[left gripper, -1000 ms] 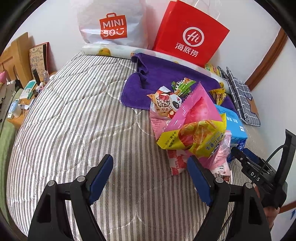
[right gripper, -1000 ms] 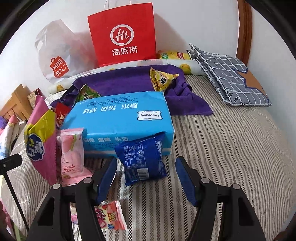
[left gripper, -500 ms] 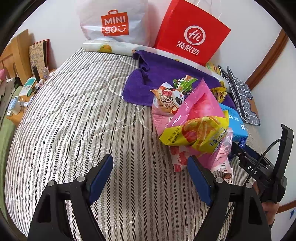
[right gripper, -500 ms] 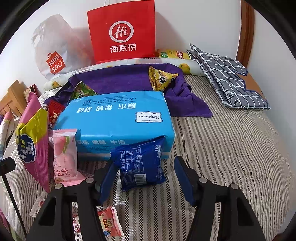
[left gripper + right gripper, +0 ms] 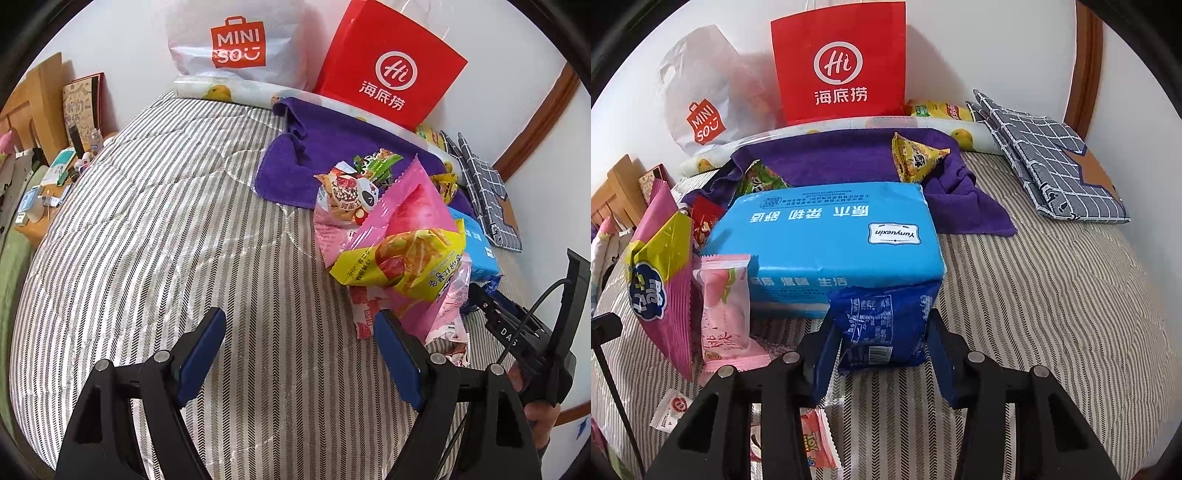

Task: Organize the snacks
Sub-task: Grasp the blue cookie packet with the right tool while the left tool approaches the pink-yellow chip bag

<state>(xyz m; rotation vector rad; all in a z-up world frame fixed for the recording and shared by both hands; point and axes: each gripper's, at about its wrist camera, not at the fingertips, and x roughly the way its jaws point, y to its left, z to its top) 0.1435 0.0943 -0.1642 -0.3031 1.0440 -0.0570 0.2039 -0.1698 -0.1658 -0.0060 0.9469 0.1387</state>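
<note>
Right tongs (image 5: pixel 882 354): jaws closing around a dark blue snack packet (image 5: pixel 884 326); both blue pads lie against its sides, so it is gripped.
Dark blue snack packet: stands between the right pads, leaning on the front face of a light blue tissue pack (image 5: pixel 827 240), near the bed's right edge.
Left tongs (image 5: pixel 301 356): jaws wide apart, nothing between them, hanging over bare striped bedspread (image 5: pixel 147 240).
Left tongs' neighbour: the right pad sits just beside a heap of snacks, apart from it.
Snack heap: a pink bag (image 5: pixel 413 206), a yellow chip bag (image 5: pixel 410 262) and a peach-print pink packet (image 5: pixel 726 310), left of the tissue pack.
Purple towel (image 5: pixel 325 147): spread toward the bed's far edge, a yellow triangular packet (image 5: pixel 916 158) on it.
Far edge: a red paper bag (image 5: pixel 391 62) and a white Miniso bag (image 5: pixel 236 40) lean on the wall.
</note>
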